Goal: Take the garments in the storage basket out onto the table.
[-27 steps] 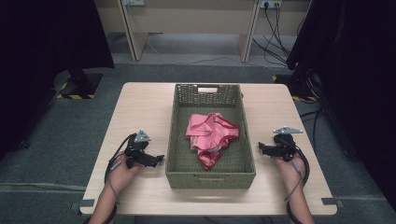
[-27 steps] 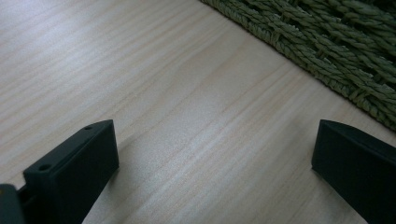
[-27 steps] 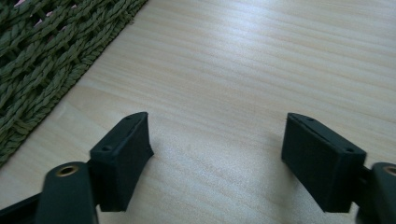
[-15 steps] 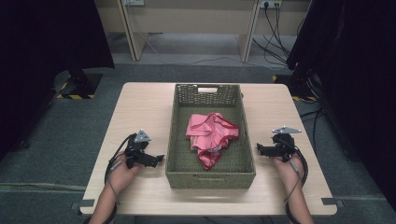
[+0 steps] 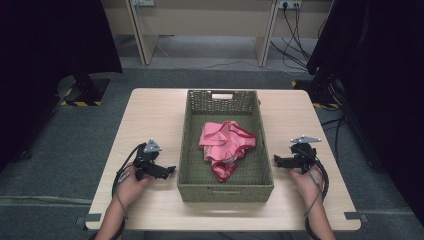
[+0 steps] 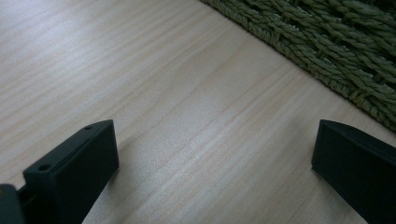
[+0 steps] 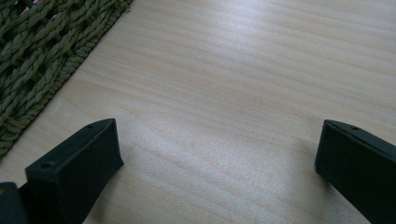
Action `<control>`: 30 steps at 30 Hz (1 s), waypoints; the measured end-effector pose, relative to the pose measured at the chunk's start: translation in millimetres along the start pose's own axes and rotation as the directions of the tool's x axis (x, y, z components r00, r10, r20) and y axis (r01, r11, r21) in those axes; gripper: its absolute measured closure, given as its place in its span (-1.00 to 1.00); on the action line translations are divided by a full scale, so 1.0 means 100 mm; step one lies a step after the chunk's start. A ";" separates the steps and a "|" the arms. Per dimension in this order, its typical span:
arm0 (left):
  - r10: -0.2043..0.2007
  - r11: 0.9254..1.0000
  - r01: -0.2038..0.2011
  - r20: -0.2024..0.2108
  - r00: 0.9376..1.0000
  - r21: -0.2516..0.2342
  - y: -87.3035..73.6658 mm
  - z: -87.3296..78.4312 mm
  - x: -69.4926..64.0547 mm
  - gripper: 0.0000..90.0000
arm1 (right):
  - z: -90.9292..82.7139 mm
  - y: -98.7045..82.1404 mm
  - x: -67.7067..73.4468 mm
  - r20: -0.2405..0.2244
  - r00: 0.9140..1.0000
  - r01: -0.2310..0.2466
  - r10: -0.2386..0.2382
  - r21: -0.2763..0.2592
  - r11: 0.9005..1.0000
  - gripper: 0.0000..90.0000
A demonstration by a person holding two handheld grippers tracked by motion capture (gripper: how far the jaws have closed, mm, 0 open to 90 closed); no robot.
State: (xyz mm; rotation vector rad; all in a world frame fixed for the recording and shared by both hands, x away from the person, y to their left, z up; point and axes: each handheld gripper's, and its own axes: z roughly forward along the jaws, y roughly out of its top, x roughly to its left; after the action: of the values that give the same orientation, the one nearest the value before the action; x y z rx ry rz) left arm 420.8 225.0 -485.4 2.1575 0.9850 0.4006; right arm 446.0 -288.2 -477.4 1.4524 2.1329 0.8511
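Note:
A green woven basket (image 5: 195, 150) stands in the middle of the light wooden table (image 5: 150, 115). A crumpled pink and red cloth (image 5: 225, 145) lies inside it. My left gripper (image 5: 170, 171) rests on the table just left of the basket, pointing at its wall, open with nothing between its jaws. In the left gripper view, the left gripper (image 6: 215, 154) has bare wood between its jaws and the basket (image 6: 327, 42) at the upper right. My right gripper (image 5: 276, 161) rests right of the basket, open and empty. The right gripper view has the right gripper (image 7: 217, 154) over bare wood, with the basket (image 7: 42, 51) at the upper left.
Dark curtains hang at both sides of the room. Wooden furniture legs (image 5: 265, 35) and cables (image 5: 300, 30) stand on the grey floor beyond the far table edge. Bare tabletop lies on both sides of the basket and in front of it.

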 end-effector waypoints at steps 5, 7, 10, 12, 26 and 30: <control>0.000 1.000 0.000 0.000 1.000 0.000 0.00 0.00 0.00 -1.00 | 0.00 0.00 0.00 -0.001 1.000 -0.002 0.002 0.000 1.000 -0.99; 0.000 1.000 0.000 0.000 1.000 0.000 0.00 0.00 0.00 -1.00 | 0.00 0.00 0.00 -0.001 1.000 -0.002 0.002 -0.001 1.000 -0.98; 0.000 1.000 0.000 0.000 1.000 0.000 0.00 0.00 0.00 -1.00 | -0.01 -0.01 0.00 0.000 1.000 -0.004 0.004 -0.004 1.000 -0.97; 0.000 1.000 0.000 0.000 1.000 0.000 0.00 0.00 0.00 -1.00 | -0.01 -0.01 0.00 0.000 1.000 -0.004 0.004 -0.004 1.000 -0.97; 0.000 1.000 0.000 0.000 1.000 0.000 0.00 0.00 0.00 -1.00 | -0.01 -0.01 0.00 0.000 1.000 -0.003 0.003 -0.005 1.000 -0.95; 0.000 1.000 0.000 0.000 1.000 0.000 0.00 0.00 0.00 -1.00 | -0.01 -0.01 0.00 -0.002 1.000 -0.001 0.001 -0.008 1.000 -0.94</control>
State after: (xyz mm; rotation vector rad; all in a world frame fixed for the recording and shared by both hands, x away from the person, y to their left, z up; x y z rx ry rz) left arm 420.8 224.9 -485.4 2.1574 0.9852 0.4009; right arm 444.6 -288.7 -477.2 1.4497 2.1282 0.8608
